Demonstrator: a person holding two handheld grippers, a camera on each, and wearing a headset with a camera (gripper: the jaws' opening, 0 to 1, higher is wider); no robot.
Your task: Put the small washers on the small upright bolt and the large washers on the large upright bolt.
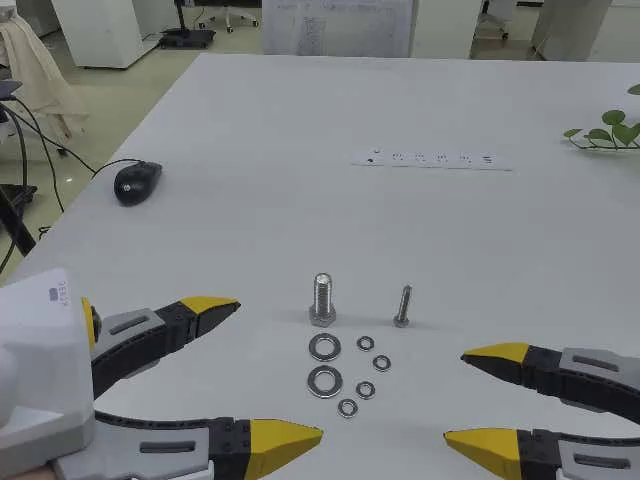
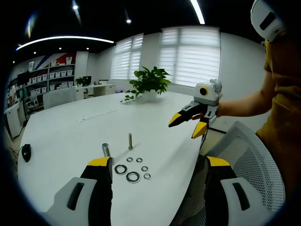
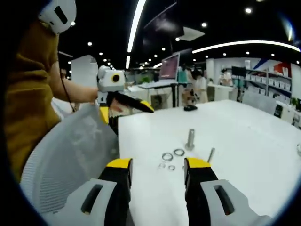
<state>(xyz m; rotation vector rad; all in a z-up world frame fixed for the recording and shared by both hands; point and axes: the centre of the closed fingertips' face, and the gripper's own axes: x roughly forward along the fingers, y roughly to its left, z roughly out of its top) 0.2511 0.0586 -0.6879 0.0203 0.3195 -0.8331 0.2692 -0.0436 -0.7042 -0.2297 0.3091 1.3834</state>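
Steel washers (image 1: 314, 383), six, flat on table (image 1: 300, 180) just in front of large bolt (image 1: 322, 298), small bolt (image 1: 403, 305) to its right. Probably light, stiff, slippery; best pinched by the rim. Flanking the bolt, nearer the person: left gripper (image 1: 279, 368) and right gripper (image 1: 456, 395), jaws wide apart, empty.

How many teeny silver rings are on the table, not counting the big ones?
4 small silver washers on the white table, in front of the thin upright bolt: one nearest it, one further right, one below that, one closest to the person. None seems hidden.
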